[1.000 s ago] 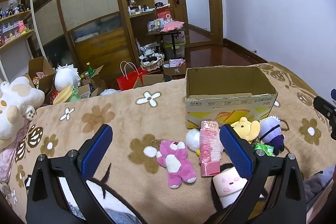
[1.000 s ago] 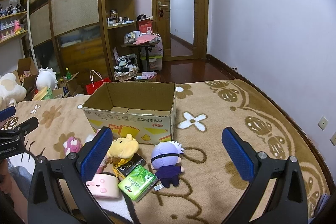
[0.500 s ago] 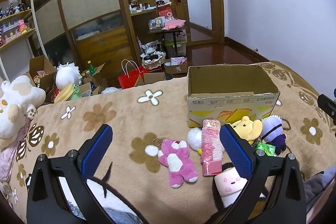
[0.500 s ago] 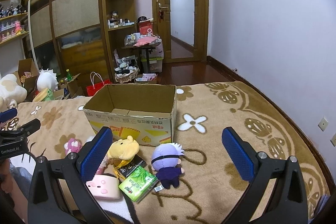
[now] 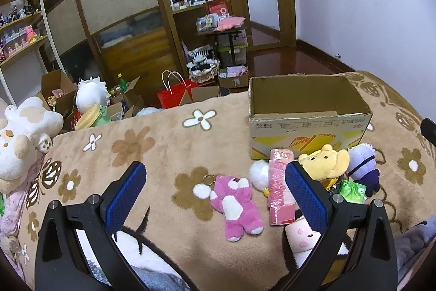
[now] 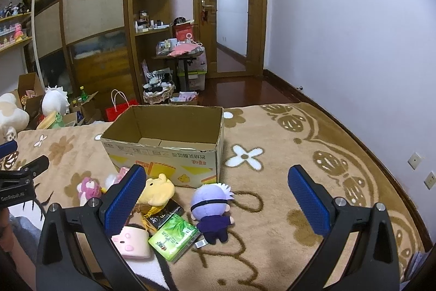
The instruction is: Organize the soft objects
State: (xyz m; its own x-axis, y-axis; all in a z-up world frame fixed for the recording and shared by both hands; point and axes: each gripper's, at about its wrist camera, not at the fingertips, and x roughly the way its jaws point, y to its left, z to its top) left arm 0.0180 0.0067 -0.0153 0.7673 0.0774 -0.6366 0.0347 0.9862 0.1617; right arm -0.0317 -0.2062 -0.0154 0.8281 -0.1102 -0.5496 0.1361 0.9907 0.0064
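Both views are taken from above the flowered blanket (image 5: 152, 138), along each gripper's blue-padded fingers toward the wardrobe wall and door. The open cardboard box (image 5: 308, 124) is seen right of centre from the left wrist, left of centre (image 6: 166, 146) from the right. The plush cluster before it is shared.

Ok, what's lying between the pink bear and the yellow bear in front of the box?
In the left wrist view, a white pom-pom and a long pink wrapped pack lie between the pink bear and the yellow bear.
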